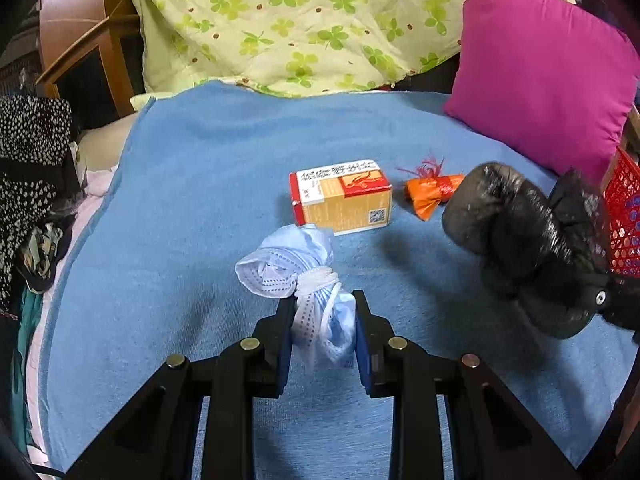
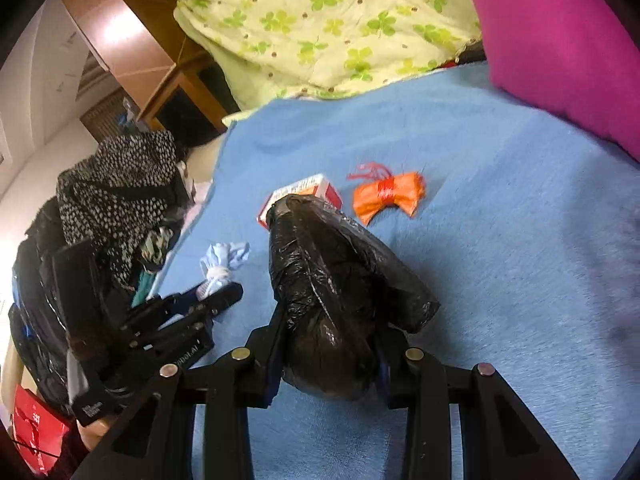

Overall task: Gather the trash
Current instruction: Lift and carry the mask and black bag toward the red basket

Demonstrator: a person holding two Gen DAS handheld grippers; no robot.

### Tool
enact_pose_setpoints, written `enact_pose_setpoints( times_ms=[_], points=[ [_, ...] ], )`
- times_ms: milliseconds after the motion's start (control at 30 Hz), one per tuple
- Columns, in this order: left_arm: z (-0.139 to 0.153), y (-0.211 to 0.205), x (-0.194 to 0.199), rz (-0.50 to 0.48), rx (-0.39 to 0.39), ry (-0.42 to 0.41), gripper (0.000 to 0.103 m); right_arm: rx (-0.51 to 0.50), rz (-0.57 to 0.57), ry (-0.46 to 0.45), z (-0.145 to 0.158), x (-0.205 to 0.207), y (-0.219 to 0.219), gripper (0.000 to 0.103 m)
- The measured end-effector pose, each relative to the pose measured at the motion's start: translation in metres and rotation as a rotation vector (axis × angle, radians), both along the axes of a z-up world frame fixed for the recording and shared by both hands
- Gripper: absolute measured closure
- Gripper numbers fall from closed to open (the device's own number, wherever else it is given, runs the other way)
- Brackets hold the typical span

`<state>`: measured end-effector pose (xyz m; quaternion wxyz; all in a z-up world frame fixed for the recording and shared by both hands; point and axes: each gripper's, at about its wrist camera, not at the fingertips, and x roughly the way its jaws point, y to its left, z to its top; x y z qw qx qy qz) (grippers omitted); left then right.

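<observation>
My left gripper point(image 1: 324, 304) is shut on a pale blue face mask point(image 1: 296, 276) rolled up and tied with its own straps, held just above the blue blanket point(image 1: 200, 200). Over at the right, my right gripper point(image 2: 330, 326) is shut on a crumpled black plastic bag point(image 2: 332, 280), lifted off the blanket. The same bag point(image 1: 512, 236) shows blurred at the right of the left wrist view. A red and tan carton point(image 1: 344, 198) and an orange wrapper point(image 1: 434, 194) with red string lie on the blanket beyond both grippers.
A magenta pillow point(image 1: 552, 68) and a green clover quilt point(image 1: 280, 20) close off the far side. A red mesh basket point(image 1: 624, 216) stands at the right edge. A heap of dark spotted clothes point(image 2: 116, 188) lies left of the blanket, with wooden furniture point(image 1: 80, 40) behind.
</observation>
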<state>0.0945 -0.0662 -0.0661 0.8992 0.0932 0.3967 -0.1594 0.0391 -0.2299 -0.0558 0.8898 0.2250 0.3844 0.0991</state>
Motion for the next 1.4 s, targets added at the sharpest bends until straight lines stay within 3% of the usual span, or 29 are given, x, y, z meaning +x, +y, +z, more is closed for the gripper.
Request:
enact_pose_setpoints(
  times_ms=[533, 733, 1400],
  points=[
    [0.018, -0.033, -0.024, -0.042, 0.033, -0.121, 0.074, 0.004, -0.080, -0.104, 0.030, -0.027, -0.028, 0.064],
    [0.022, -0.038, -0.034, -0.034, 0.044, -0.154, 0.074, -0.038, -0.121, -0.171, 0.043, -0.043, -0.038, 0.064],
    [0.076, -0.078, -0.090, -0.107, 0.054, -0.259, 0.074, -0.012, -0.227, -0.334, 0.080, -0.090, -0.084, 0.064]
  ],
)
